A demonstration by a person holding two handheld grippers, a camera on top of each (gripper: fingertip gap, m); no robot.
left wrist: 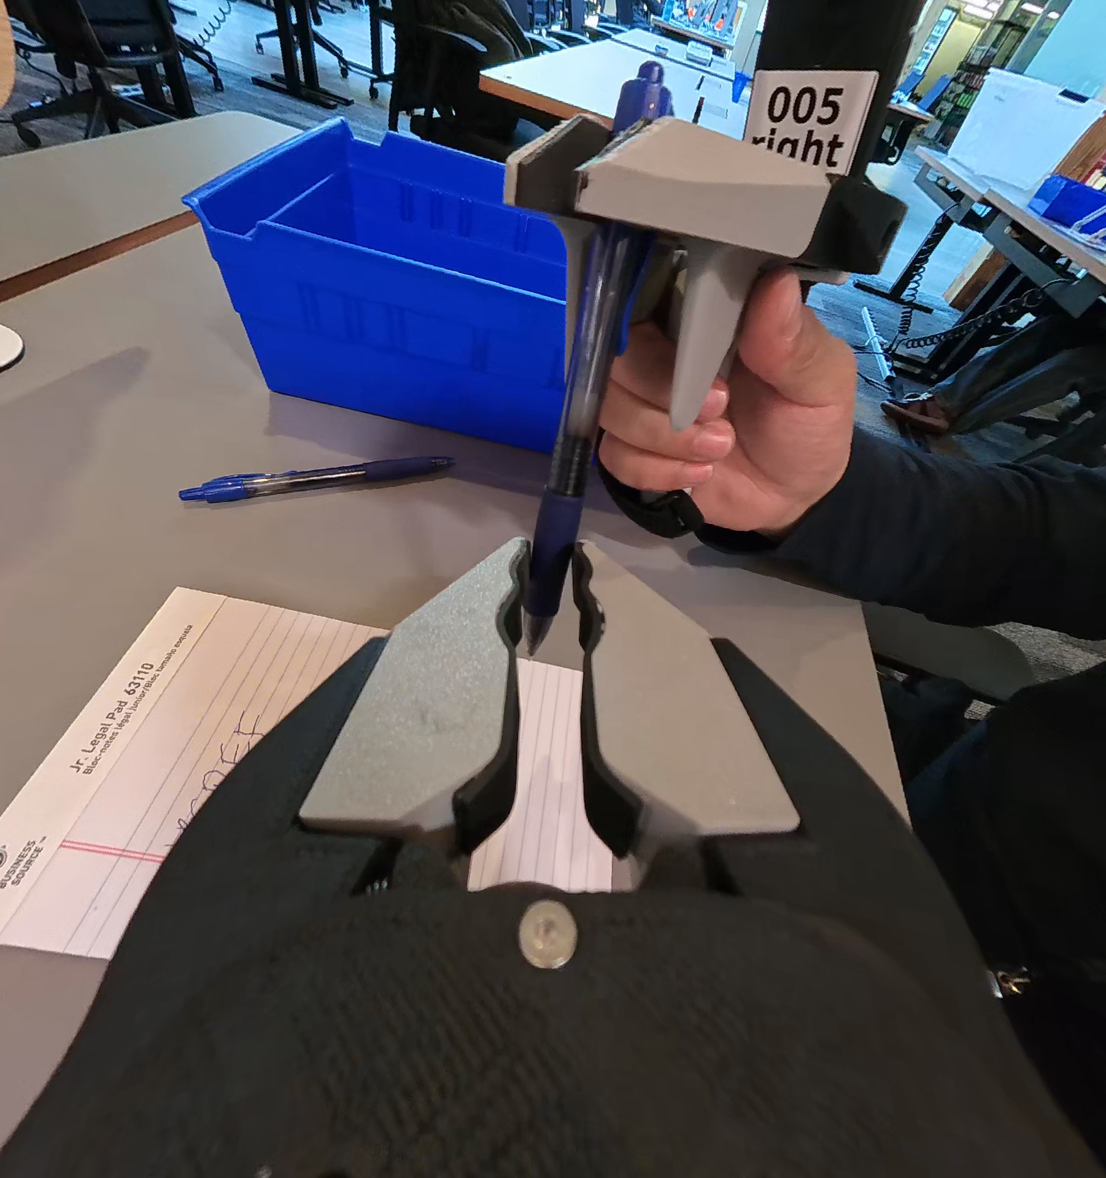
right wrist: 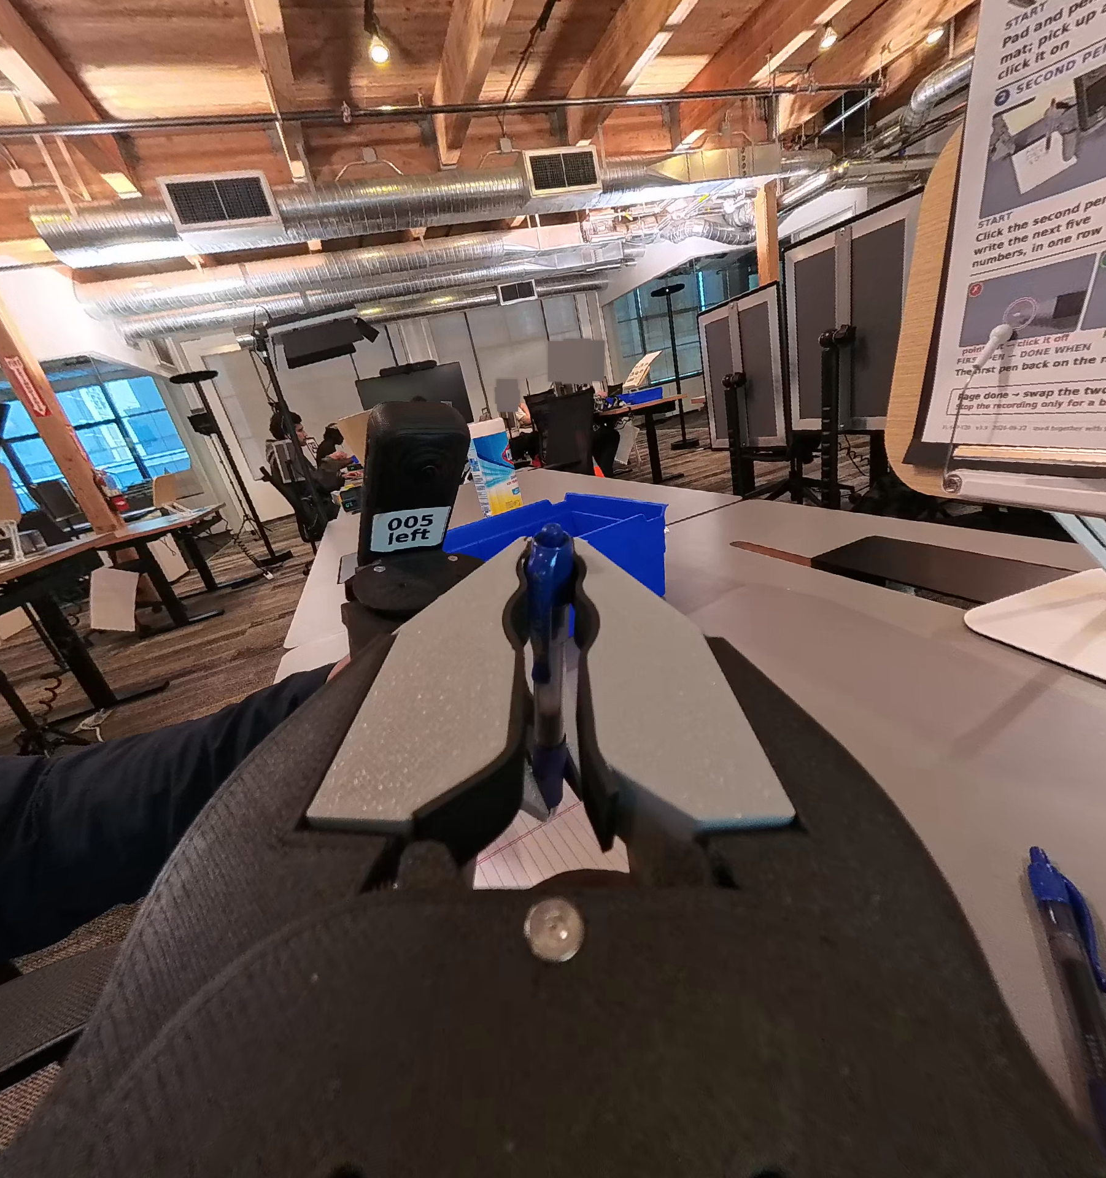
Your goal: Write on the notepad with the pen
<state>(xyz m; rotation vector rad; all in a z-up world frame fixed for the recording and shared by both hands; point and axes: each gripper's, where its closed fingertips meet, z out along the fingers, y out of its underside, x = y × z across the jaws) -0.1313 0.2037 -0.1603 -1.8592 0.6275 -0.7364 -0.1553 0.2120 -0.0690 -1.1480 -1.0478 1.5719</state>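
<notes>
A blue click pen (left wrist: 579, 357) stands nearly upright. My right gripper (left wrist: 550, 178) is shut on its upper barrel, held by a hand (left wrist: 761, 414). My left gripper (left wrist: 550, 551) is shut on the pen's lower blue grip. The pen tip hovers at the far edge of the white lined notepad (left wrist: 155, 765), which bears some handwriting. In the right wrist view my right gripper (right wrist: 550, 561) clamps the same pen (right wrist: 547, 637), with its tip just above the notepad (right wrist: 538, 854). The left gripper's fingers are hidden there.
A second blue pen (left wrist: 314, 478) lies on the grey table beyond the pad and also shows in the right wrist view (right wrist: 1073, 956). A blue bin (left wrist: 378, 287) stands behind. A white stand base (right wrist: 1060, 625) carries an instruction sheet (right wrist: 1048, 223). My right fingertips sit around 9 cm from my left ones.
</notes>
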